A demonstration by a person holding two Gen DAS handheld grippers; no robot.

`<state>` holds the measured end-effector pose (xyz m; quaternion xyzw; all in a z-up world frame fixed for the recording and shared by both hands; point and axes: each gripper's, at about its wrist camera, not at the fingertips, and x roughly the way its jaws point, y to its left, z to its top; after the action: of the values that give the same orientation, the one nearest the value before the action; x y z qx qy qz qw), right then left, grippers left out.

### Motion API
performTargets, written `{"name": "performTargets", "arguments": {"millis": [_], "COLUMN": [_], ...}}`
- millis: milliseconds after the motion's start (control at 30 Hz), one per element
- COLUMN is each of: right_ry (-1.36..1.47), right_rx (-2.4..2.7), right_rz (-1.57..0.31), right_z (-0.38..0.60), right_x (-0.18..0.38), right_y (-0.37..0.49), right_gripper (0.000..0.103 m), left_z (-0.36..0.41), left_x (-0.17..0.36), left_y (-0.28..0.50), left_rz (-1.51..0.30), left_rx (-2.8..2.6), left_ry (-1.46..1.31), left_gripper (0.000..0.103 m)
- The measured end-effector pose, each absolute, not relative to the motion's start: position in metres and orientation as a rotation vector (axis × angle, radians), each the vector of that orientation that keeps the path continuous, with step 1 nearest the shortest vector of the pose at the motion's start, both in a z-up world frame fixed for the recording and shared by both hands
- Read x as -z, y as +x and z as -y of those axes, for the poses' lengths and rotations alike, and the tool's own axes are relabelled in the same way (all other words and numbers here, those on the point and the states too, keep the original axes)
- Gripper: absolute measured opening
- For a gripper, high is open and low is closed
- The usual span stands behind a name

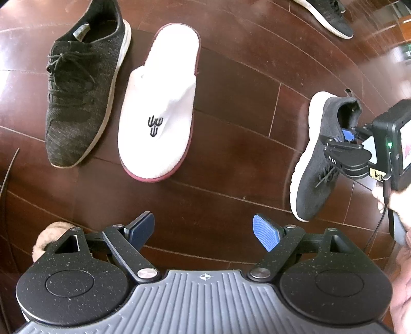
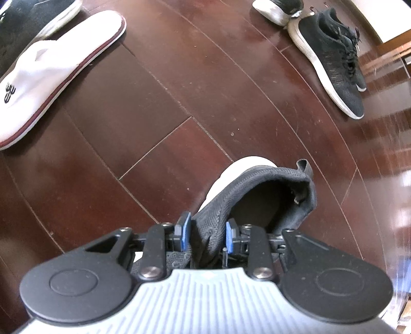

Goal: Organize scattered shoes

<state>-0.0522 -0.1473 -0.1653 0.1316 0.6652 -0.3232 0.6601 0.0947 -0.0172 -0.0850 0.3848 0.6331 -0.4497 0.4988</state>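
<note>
A dark knit sneaker with a white sole lies at the upper left of the wooden floor, and a white slipper with a maroon sole lies just right of it. My left gripper hangs open above bare floor, nothing between its blue pads. At the right, my right gripper is shut on the collar of a grey sneaker with a white sole. In the right wrist view, that gripper pinches the side of the grey sneaker's opening. The slipper shows at upper left there.
A black mesh sneaker lies at the far right with another shoe's heel behind it. The same black sneaker appears at the top right in the left wrist view. A fuzzy tan item peeks beside my left gripper. A hand holds the right gripper.
</note>
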Motion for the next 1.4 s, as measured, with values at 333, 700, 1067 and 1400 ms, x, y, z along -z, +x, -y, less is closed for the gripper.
{"name": "performTargets", "arguments": {"millis": [333,700,1067,1400], "right_ry": [0.284,0.388,0.623,1.016], "right_rx": [0.738,0.833,1.015,1.070], "right_rz": [-1.535,-1.465,-1.214,-0.783], "right_z": [0.148,0.156,0.158,0.124], "right_x": [0.169,0.166,0.131,0.045], "right_y": [-0.064,-0.077,-0.119,-0.193], "right_gripper": [0.028,0.029,0.050,0.052], "left_z": [0.015,0.014,0.019,0.023], "left_x": [0.084,0.084,0.078,0.056], "left_y": [0.092,0.088,0.068,0.041], "left_rz": [-1.525,-1.513,-1.441,-1.374], "left_rx": [1.095,1.093,1.113,1.124], "left_ry": [0.934,0.933,0.943,0.807], "left_gripper": [0.088,0.088,0.088,0.088]}}
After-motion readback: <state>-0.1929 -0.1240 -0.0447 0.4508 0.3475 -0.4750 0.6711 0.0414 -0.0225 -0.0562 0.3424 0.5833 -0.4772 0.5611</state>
